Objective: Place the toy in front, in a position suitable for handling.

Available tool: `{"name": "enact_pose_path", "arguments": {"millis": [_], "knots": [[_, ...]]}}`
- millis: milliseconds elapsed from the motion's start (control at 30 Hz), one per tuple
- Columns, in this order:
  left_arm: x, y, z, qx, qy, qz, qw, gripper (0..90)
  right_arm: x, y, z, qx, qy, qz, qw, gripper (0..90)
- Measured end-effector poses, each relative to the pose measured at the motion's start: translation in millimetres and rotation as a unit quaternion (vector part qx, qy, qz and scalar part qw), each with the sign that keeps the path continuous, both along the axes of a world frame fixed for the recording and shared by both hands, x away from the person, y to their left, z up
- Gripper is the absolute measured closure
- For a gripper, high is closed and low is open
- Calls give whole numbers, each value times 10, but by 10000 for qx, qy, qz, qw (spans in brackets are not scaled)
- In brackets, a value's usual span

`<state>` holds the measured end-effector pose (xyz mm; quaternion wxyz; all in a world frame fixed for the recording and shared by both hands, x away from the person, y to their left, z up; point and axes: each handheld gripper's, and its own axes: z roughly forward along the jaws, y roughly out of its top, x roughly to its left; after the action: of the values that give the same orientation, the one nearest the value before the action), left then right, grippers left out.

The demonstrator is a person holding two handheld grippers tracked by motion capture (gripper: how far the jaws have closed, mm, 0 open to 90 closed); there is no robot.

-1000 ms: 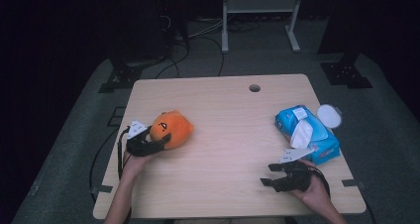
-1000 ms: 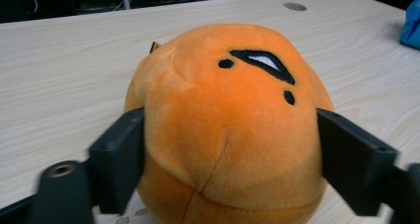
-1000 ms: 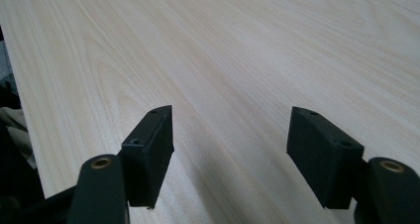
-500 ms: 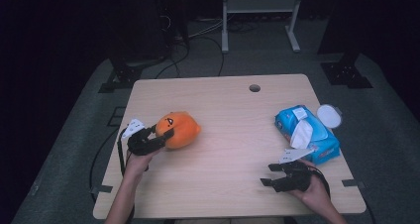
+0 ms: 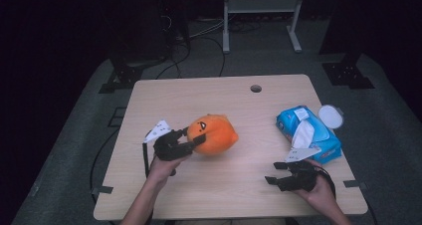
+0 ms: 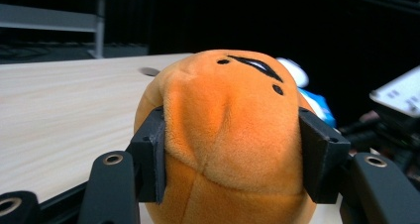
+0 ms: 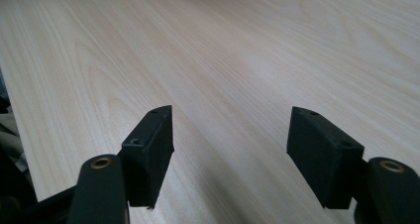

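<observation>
- The left gripper [image 5: 195, 137] is clamped on the orange plush toy [image 5: 215, 134]; in the left gripper view both black pads press into the soft fabric of the toy [image 6: 228, 135], dimpling its sides; the jaws have just been closing, with the plush between them.
- The toy sits toward the left-middle of the light wooden table [image 5: 239, 185], well apart from the blue wet-wipe pack [image 5: 309, 134] at the right side; a small white round lid [image 5: 331, 116] lies just beside that pack's far corner.
- From the high view I cannot tell whether the plush rests on the tabletop or is raised just off it.
- The right gripper [image 5: 271, 173] rests low near the table's front right edge; the right gripper view shows its jaws apart over bare wood, nothing between them [image 7: 230, 149].
- Step in hand, as I judge it: the grasp is made and the carry is starting; the toy seems bound toward the middle or the right of the table.
- The next move calls for a steady lift so the soft body does not squirm out of the pads; a clear path short of the wipe pack; then a gentle set-down before the jaws part.
</observation>
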<state>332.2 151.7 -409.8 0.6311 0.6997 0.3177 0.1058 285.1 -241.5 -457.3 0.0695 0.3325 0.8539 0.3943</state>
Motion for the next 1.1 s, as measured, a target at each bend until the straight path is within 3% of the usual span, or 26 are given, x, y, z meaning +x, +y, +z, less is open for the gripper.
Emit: {"name": "enact_pose_path", "arguments": {"millis": [233, 400, 433, 500, 567, 600, 633, 767, 900, 967, 1100], "knots": [[-151, -393, -91, 119, -89, -557, 9983, 400, -7, -170, 59, 22, -119, -219, 9997, 334], [-196, -540, -202, 342, -145, -766, 9964, 399, 10, -246, 70, 77, -145, -333, 9993, 334], [-199, -576, -253, 468, -140, -853, 9952, 398, 10, -254, 71, 82, -145, -350, 9992, 334], [-200, -593, -282, 524, -128, -873, 9947, 396, 12, -255, 69, 74, -136, -348, 9993, 334], [-209, -637, -371, 833, -76, -978, 9917, 392, 14, -249, 66, 47, -135, -338, 9993, 334], [-209, -637, -371, 833, -76, -978, 9917, 389, 14, -249, 66, 47, -135, -338, 9993, 334], [-229, -660, -410, 1004, -101, -1027, 9896, 389, 14, -248, 65, 47, -138, -330, 9993, 333], [-284, -661, -398, 1277, -250, -1065, 9858, 370, 10, -245, 65, 61, -147, -325, 9993, 334], [-279, -613, -414, 1399, -179, -1097, 9839, 308, 10, -238, 64, 47, -157, -310, 9994, 334], [-264, -596, -405, 1418, -107, -1090, 9838, 218, -5, -231, 74, 40, -165, -307, 9994, 334], [-283, -568, -338, 1359, -319, -1001, 9851, 178, 5, -234, 77, 50, -197, -302, 9993, 333]]}}
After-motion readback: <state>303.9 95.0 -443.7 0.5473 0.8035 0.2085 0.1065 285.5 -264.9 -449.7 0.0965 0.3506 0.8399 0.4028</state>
